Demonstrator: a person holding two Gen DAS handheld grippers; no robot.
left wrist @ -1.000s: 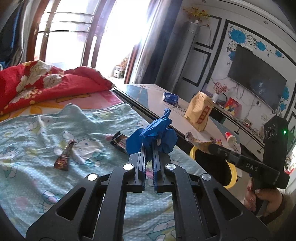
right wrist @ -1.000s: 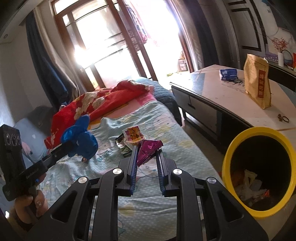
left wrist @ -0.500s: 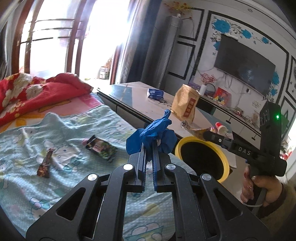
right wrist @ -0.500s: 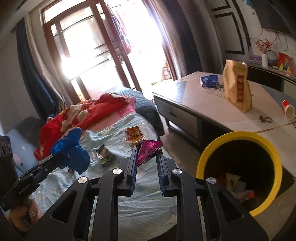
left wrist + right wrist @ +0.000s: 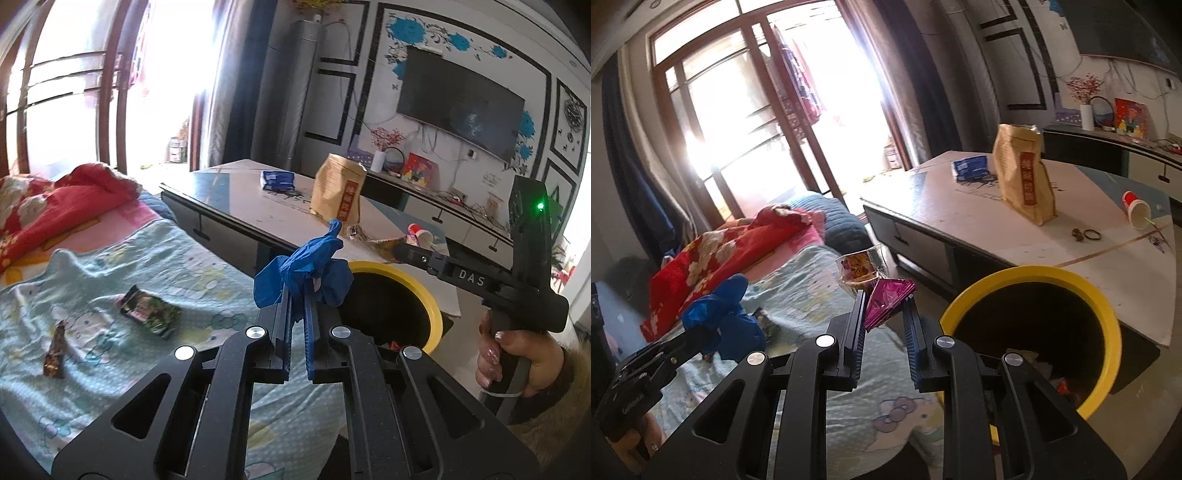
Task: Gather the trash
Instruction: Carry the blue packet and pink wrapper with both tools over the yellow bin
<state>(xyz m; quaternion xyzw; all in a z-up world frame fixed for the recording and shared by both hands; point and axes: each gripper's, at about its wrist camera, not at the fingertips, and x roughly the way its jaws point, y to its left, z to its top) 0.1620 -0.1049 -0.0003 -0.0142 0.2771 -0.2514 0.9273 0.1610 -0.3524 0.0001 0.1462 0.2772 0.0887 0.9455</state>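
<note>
- The left gripper (image 5: 298,291) has its fingers (image 5: 281,321) pressed tight on a crumpled blue glove (image 5: 306,273). The glove sticks up above the tips, over the edge of the bed (image 5: 207,280).
- The right gripper (image 5: 882,306) has its fingers (image 5: 857,314) a bit apart, with a pink wrapper (image 5: 888,301) pinched between them. A clear wrapper (image 5: 862,269) with yellow and red print sits just behind the pink one, up by the tips. I cannot tell if the fingers hold it too.
- A hand (image 5: 517,354) in a brown fuzzy sleeve holds the handle of the right gripper.
- The bin (image 5: 1108,314) is black inside with a yellow rim. It stands on the floor just beside the bed, right of both grippers. Some scraps lie at its bottom.
- On the bed's light blue sheet lie a dark green wrapper (image 5: 149,312) and a thin brown wrapper (image 5: 55,350), well apart from the bin.
- Behind the bin is a low counter (image 5: 960,218). On it stand a tan paper bag (image 5: 1023,177), a blue pack (image 5: 971,166) and a tipped red and white cup (image 5: 1136,208).
- A red flowered blanket (image 5: 716,251) is bunched at the far end of the bed.
- A dark TV (image 5: 458,107) hangs on the far wall.
</note>
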